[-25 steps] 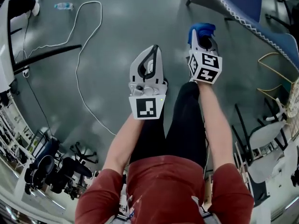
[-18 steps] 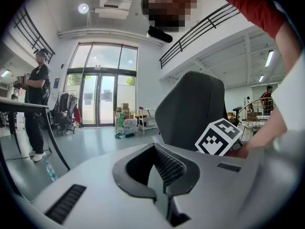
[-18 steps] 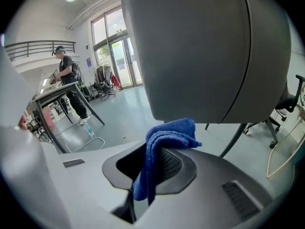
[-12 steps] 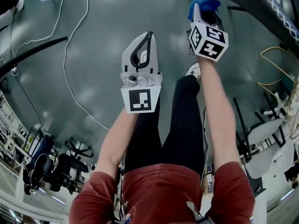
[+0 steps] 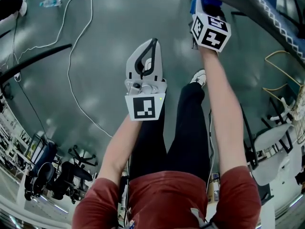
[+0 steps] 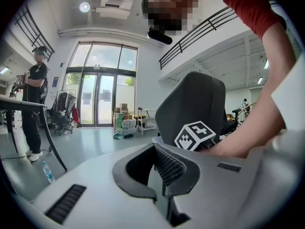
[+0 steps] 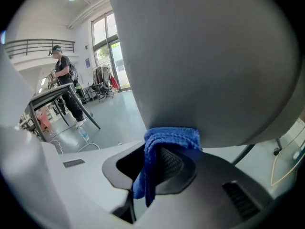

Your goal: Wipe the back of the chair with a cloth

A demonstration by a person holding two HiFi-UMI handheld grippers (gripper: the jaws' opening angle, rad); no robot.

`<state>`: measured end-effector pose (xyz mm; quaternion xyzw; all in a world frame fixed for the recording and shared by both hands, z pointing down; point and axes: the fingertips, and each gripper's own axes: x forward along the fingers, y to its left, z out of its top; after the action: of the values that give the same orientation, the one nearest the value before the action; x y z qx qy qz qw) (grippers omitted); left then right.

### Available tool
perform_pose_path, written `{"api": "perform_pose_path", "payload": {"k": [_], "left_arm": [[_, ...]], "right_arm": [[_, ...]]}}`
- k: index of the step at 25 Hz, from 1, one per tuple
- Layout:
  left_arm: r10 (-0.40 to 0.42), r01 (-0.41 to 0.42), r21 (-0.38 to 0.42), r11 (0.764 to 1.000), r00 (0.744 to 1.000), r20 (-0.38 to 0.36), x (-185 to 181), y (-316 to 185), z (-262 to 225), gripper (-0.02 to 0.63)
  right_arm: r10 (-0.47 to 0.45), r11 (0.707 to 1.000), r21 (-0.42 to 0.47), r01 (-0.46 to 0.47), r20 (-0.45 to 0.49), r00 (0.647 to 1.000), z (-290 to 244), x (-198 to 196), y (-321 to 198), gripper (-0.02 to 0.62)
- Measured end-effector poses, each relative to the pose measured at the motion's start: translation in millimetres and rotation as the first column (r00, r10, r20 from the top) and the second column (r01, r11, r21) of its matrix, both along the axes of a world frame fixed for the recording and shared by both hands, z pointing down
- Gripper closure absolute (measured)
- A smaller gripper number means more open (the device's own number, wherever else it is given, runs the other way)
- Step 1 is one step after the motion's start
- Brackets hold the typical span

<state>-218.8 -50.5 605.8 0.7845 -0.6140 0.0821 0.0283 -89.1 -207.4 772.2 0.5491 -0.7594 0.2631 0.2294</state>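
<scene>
My right gripper [image 5: 202,1] is shut on a blue cloth [image 5: 211,3] at the top of the head view, right at the edge of the dark chair back [image 5: 267,20]. In the right gripper view the folded cloth [image 7: 167,142] is clamped in the jaws, its top edge pressed against the broad grey chair back [image 7: 205,56]. My left gripper [image 5: 153,42] hangs over the floor to the left, shut with nothing in it. The left gripper view looks past the closed jaws at the chair back [image 6: 190,104] and the right gripper's marker cube [image 6: 196,135].
A white cable [image 5: 71,37] loops over the grey floor, with a water bottle [image 5: 49,3] at the top left. Black office chairs [image 5: 57,175] stand at the lower left, a white chair [image 5: 272,142] at the right. A person in black [image 6: 34,99] stands by a table.
The right gripper has carried the blue cloth forward and up until it meets the chair back. The left gripper has shifted only slightly and stays shut.
</scene>
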Motion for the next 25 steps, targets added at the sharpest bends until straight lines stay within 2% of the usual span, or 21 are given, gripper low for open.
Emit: {"api": "perform_pose_path", "payload": {"k": [5,10,15,18,25], "left_arm": [[0.007,-0.007,0.001,1.0,1.0,0.002,1.6,2.5,-2.6,0.592],[0.008,-0.008,-0.02,1.0,1.0,-0.007,5.1,6.1,-17.9,0.593],[0.016,-0.016,-0.004,1.0,1.0,0.012,8.9,7.5,-53.5,0.592],[0.02,-0.02,-0.001,1.0,0.999,0.032,7.9,9.3,-76.0,0.592],[0.027,-0.028,0.005,1.0,0.998,0.058,6.5,26.4,-142.8,0.592]], "right_arm": [[-0.016,1.0,-0.017,0.016,-0.007,1.0,-3.4,-2.6,5.4,0.534],[-0.001,1.0,-0.008,0.001,0.009,1.0,-32.2,4.5,10.6,0.534],[0.01,1.0,-0.007,-0.01,0.024,1.0,-68.8,11.6,16.5,0.534],[0.019,1.0,0.0,-0.019,0.064,0.998,-96.5,10.8,22.7,0.534],[0.001,1.0,0.024,-0.003,0.092,0.996,-170.2,6.5,43.3,0.534]]}}
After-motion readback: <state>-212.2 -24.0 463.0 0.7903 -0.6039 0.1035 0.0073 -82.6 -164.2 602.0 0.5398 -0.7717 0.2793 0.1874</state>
